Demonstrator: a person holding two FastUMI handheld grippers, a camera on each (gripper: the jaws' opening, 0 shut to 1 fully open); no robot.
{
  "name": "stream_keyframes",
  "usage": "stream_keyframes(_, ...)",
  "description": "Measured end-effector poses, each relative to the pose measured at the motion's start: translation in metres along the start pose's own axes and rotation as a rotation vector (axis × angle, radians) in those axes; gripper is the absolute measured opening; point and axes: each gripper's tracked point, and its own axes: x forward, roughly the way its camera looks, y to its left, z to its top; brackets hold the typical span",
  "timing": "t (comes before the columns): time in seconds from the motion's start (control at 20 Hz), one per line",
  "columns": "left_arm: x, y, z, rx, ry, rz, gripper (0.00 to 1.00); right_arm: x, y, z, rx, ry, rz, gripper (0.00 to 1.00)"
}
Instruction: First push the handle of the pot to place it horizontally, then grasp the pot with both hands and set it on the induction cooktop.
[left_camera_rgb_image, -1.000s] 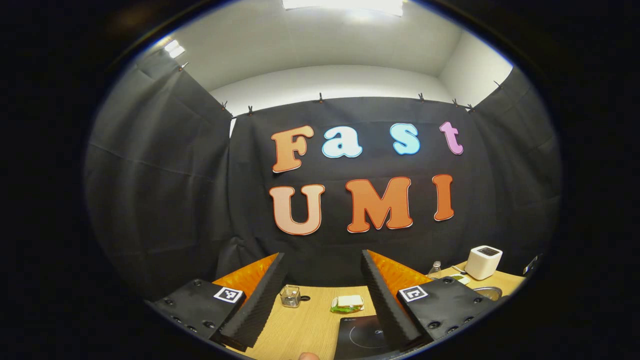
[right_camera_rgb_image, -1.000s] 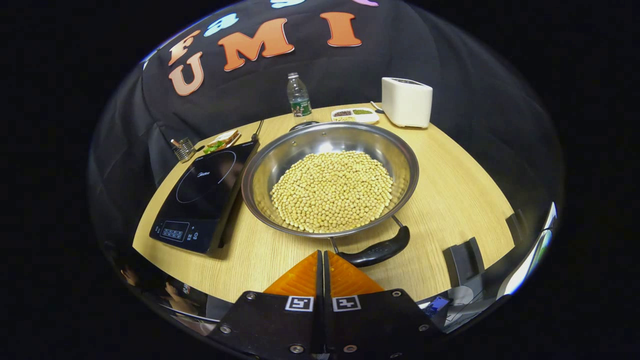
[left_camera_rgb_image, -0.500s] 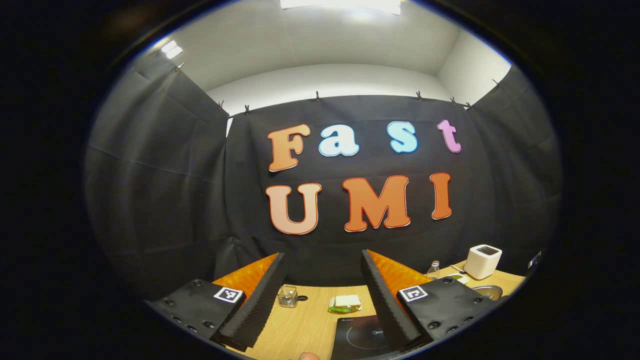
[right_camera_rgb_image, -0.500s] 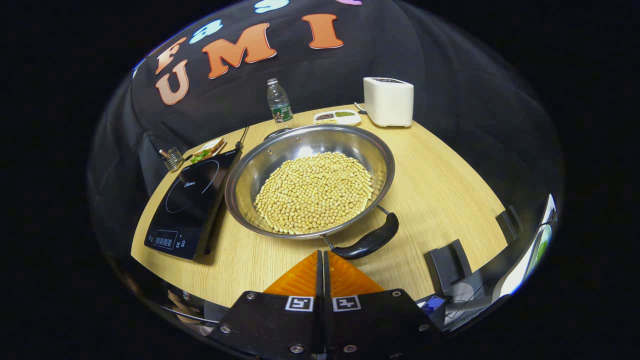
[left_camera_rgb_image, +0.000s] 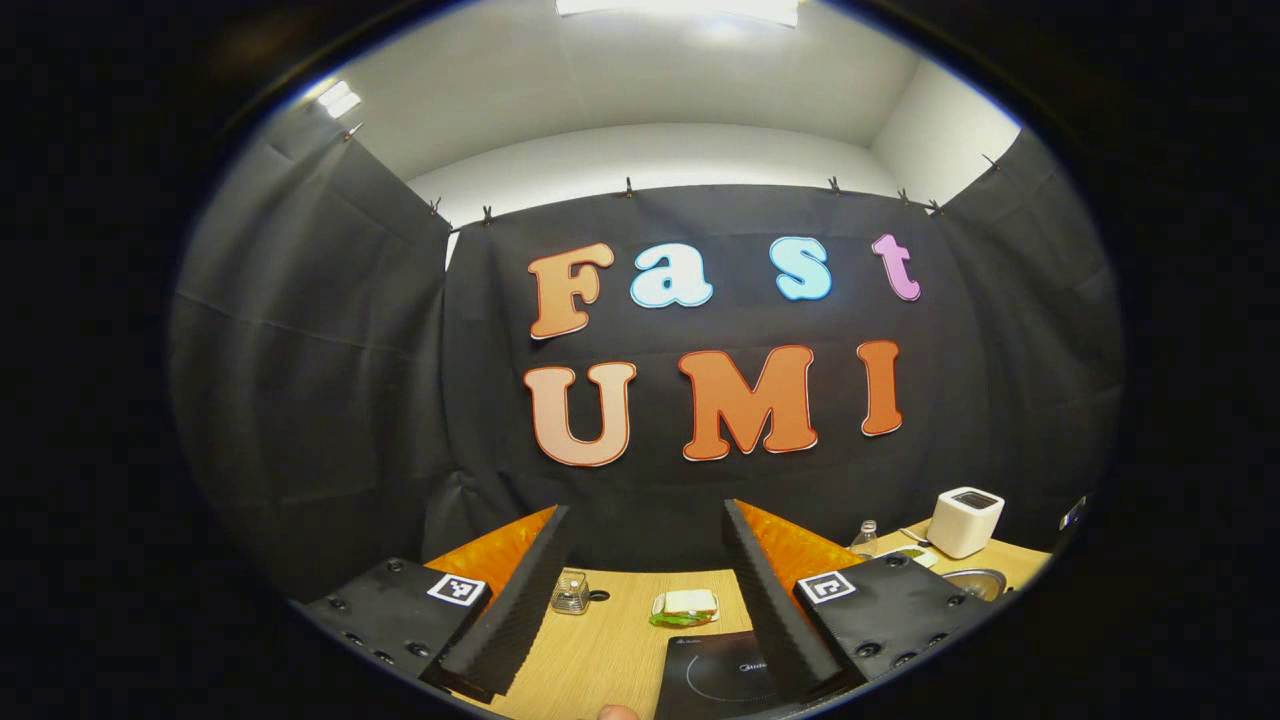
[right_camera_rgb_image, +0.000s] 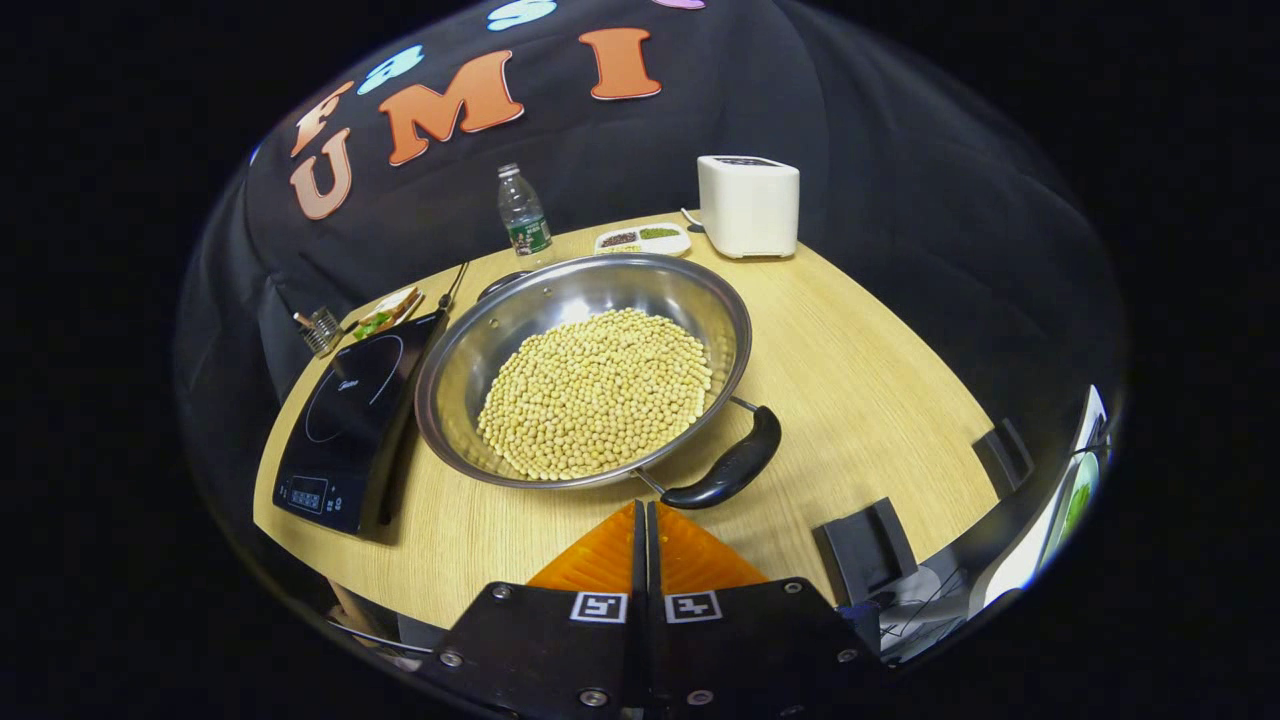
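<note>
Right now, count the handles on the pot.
2. One black handle sticks out from the pot's near right rim, just ahead of the shut right gripper. A second peeks over the far left rim, mostly hidden, beside the cooktop.

The left gripper carried ribbed wedge-shaped fingers on matte black blocks with round screws and a square black-and-white marker at 11 and 1 o'clock, and the right gripper bore two such markers side by side.
</note>
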Motion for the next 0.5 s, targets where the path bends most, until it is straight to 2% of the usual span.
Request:
stream_keyframes(0.25,0.007,-0.002,-0.004,-0.004,0.008,0.001,0.98,0.008,-0.008,0.005,0.009,0.003,-0.017,0.0)
stream_keyframes(0.4,0.012,-0.003,-0.006,-0.001,0.012,0.002,0.99,0.017,-0.025,0.006,0.005,0.01,-0.07,0.0)
stream_keyframes(0.5,0.013,-0.003,-0.01,0.001,0.019,0.005,0.98,0.02,-0.025,0.008,0.041,0.022,-0.055,0.0)
